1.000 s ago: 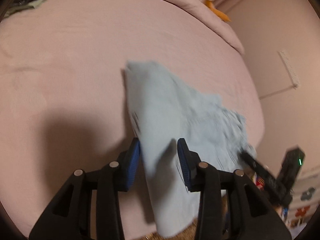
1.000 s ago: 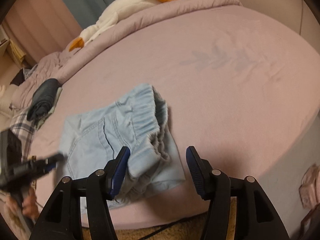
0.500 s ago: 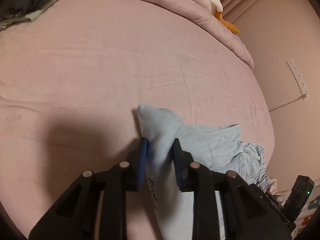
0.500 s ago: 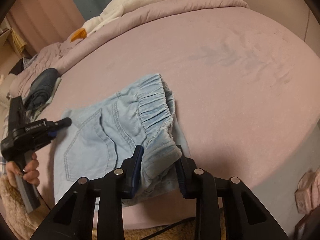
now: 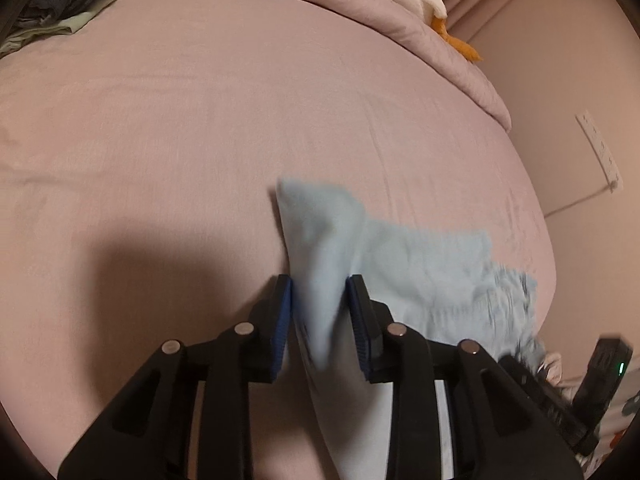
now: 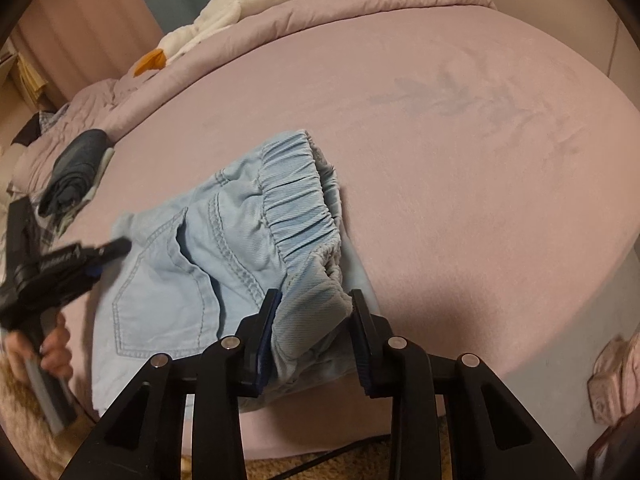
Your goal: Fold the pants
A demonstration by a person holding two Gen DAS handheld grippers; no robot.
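Right gripper (image 6: 314, 330) is clamped on the elastic waistband end of the light blue pants (image 6: 224, 264), pads pressing the gathered cloth from both sides. Left gripper (image 5: 320, 320) has the opposite, leg end between its jaws; those jaws are opening, and the blur does not show whether the pads touch the cloth. Between the two grippers the pants lie across the near edge of the pink bed (image 6: 460, 140), long axis running from one gripper to the other, back pocket upward. Each gripper sits at its own end, so neither is nearer overall. No containers are in view. A dark folded garment (image 6: 76, 168) lies well apart, near the quilt.
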